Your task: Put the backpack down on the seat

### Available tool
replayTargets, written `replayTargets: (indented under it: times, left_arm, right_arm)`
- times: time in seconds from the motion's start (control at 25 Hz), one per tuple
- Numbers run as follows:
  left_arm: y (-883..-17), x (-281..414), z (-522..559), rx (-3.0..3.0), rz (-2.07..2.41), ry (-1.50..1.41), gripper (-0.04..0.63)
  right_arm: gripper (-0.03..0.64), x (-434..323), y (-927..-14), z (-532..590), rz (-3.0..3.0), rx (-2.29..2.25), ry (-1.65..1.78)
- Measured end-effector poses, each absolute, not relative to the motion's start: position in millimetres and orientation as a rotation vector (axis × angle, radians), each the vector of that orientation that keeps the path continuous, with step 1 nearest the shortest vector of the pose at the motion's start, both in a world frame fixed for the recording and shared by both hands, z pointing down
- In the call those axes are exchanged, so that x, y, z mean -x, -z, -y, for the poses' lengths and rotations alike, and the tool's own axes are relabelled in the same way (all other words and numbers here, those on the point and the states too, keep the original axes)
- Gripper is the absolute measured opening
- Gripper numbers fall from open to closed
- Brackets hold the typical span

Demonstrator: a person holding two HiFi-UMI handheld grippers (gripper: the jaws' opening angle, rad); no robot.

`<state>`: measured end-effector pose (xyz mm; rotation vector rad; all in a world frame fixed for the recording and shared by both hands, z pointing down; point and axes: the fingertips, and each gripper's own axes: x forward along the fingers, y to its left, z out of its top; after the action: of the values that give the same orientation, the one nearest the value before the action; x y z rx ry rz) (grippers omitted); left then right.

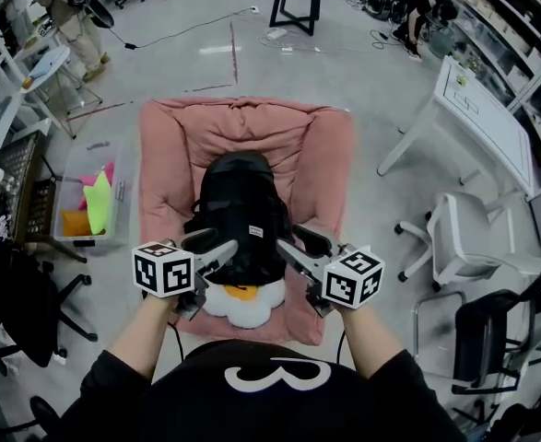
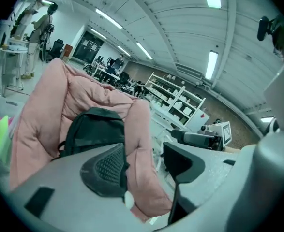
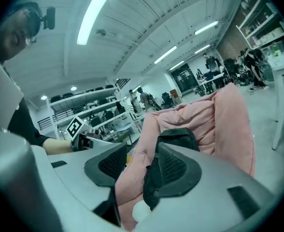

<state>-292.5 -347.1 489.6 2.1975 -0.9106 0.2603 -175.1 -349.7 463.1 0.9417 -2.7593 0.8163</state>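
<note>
Now: black fabric backpack (image 1: 241,212) sits on the pink padded seat (image 1: 173,155), leaning against the backrest, probably so it stands unaided. Long axis runs from the seat's front edge to the backrest. Top points away from the person; base lies by the white-and-orange egg-shaped cushion (image 1: 244,302). Left tool (image 1: 217,244) and right tool (image 1: 299,244) flank the base, jaws wide, gripping nothing. Placement judged complete.

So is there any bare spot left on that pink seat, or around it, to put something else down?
Bare pink strips flank the backpack on the seat, both sides. A white and orange cushion fills the front edge. Open floor lies beyond the seat's back; a clear bin crowds its left, a white chair its right.
</note>
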Motion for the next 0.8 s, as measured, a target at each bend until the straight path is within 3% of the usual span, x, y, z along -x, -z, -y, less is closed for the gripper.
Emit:
replayTargets:
  times: [0.12,0.24,0.8]
  left_arm:
    - [-454,257,296,-2.256,0.864,-0.210,0.201]
    - [-423,240,258,-2.303,0.910,-0.202,0.014]
    - [-303,163,138,-2.594,0.780,-0.030,0.006]
  right_arm:
    - [0.126,161,-436,303,2.783,-0.947,-0.730]
    - [0.028,141,-406,269,2.799,-1.026,-0.692]
    - [0.005,91,-304,142,2.962,-1.076,-0.541]
